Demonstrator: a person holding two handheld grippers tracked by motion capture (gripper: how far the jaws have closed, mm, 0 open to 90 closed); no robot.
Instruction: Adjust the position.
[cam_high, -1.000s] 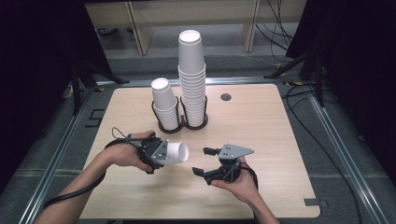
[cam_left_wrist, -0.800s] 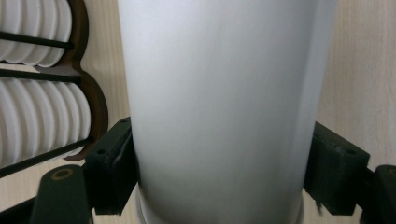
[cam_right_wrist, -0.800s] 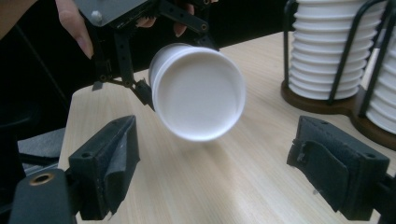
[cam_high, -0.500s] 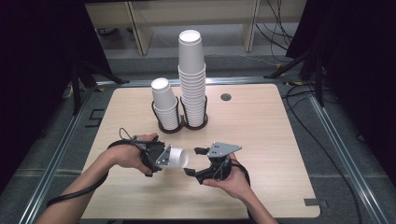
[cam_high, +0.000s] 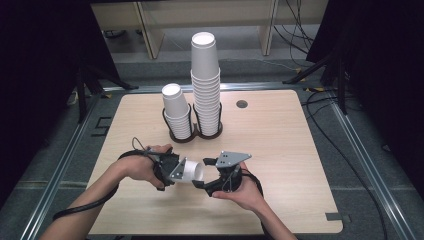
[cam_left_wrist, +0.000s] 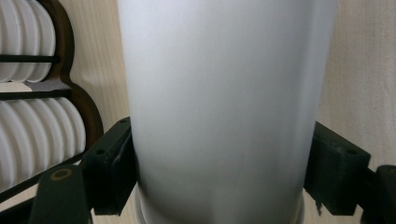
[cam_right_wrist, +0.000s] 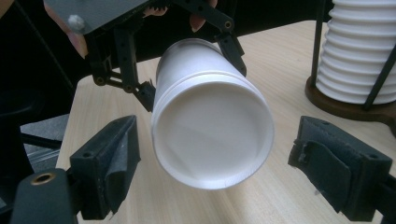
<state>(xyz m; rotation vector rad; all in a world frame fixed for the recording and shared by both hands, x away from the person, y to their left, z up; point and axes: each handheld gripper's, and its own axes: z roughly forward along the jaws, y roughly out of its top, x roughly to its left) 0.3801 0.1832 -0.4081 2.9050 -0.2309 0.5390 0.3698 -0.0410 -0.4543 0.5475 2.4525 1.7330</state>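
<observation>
Left gripper is clamped on a white paper cup held sideways – apparently nested – its rim met by the spread-jawed right gripper, nearer than the cup holder.

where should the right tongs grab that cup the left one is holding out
On the open rim end of the white cup, coming straight on from the mouth side. The left tongs clamp its body near the base, holding it sideways with the mouth facing the right tongs, whose jaws are spread either side of the rim. Closing across the wall just behind the rim looks best.
</observation>
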